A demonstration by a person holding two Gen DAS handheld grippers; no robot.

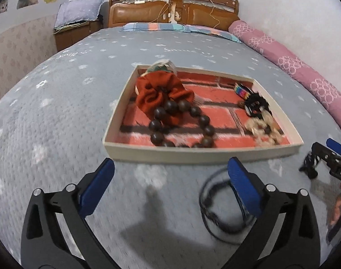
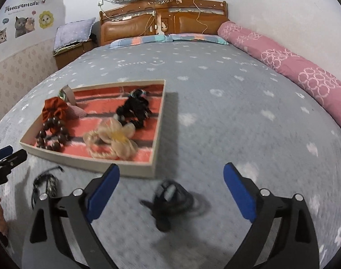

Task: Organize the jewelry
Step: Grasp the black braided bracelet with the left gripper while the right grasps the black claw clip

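both grippers standing wide apart over the bedspread, nothing clamped.

your left gripper (image 1: 170,183) is hovering just near of the tray (image 1: 201,154), jaws spread, a black cord loop (image 1: 213,204) lying by its right finger. your right gripper (image 2: 171,188) is gaping over a blurred black hair piece (image 2: 172,199) on the bedspread (image 2: 237,112). the tray is holding dark wooden beads (image 1: 181,125), a red scrunchie (image 1: 161,92) and a beige flower tie (image 2: 116,136).

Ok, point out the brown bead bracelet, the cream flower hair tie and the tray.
brown bead bracelet (image 1: 170,106), left wrist view, a big top bead.
cream flower hair tie (image 2: 118,134), right wrist view, yellow centre.
tray (image 2: 134,170), right wrist view, near wall.
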